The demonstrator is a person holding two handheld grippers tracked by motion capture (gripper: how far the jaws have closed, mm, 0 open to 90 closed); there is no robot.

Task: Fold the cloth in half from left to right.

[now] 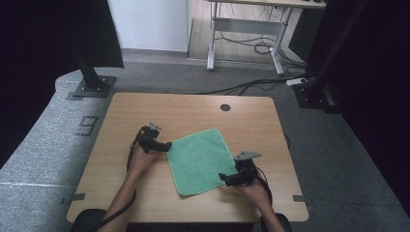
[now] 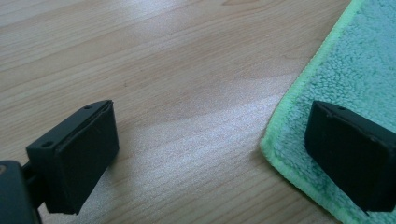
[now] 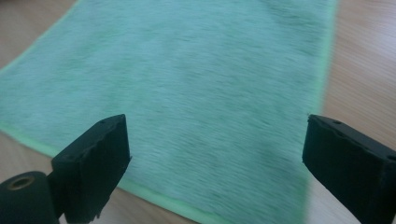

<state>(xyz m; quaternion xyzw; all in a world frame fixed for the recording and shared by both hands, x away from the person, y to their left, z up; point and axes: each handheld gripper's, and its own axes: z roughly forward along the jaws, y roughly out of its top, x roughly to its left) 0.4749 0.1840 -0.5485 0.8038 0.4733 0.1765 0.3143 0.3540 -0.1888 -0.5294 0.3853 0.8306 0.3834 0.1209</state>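
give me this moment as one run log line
cloth: green, flat on table | left gripper: open at cloth's left corner | right gripper: open over cloth's near right edge | held: nothing

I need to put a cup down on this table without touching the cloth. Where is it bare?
Bare wood runs along the table's far edge around the round cable hole, and down its left side. The middle is crowded: green cloth, left gripper at its left corner, right gripper at its near right edge.

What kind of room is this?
Probably a lab or workshop set up for recording. A wooden table holds one green cloth, black stands rise beside it, and cables lie under a desk behind.
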